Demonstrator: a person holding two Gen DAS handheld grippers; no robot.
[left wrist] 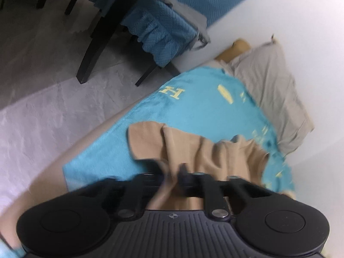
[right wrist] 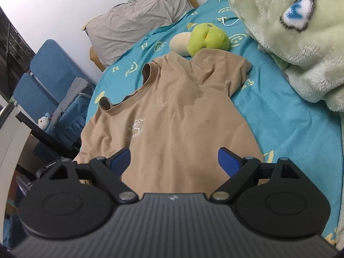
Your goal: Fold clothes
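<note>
Tan T-shirt spread front-up on the turquoise bed cover, reaching ahead of and under the right gripper, fingers spread wide and empty. Left gripper blurred; fingers look pressed together on a bunched shirt edge. Soft, light, limp cloth; best pinched at hem or sleeve seams. Green plush toy touching the far sleeve; fleece blanket crowding right; bed edge left.

left gripper: black, ribbed grey housing | right gripper: black, blue pads
</note>
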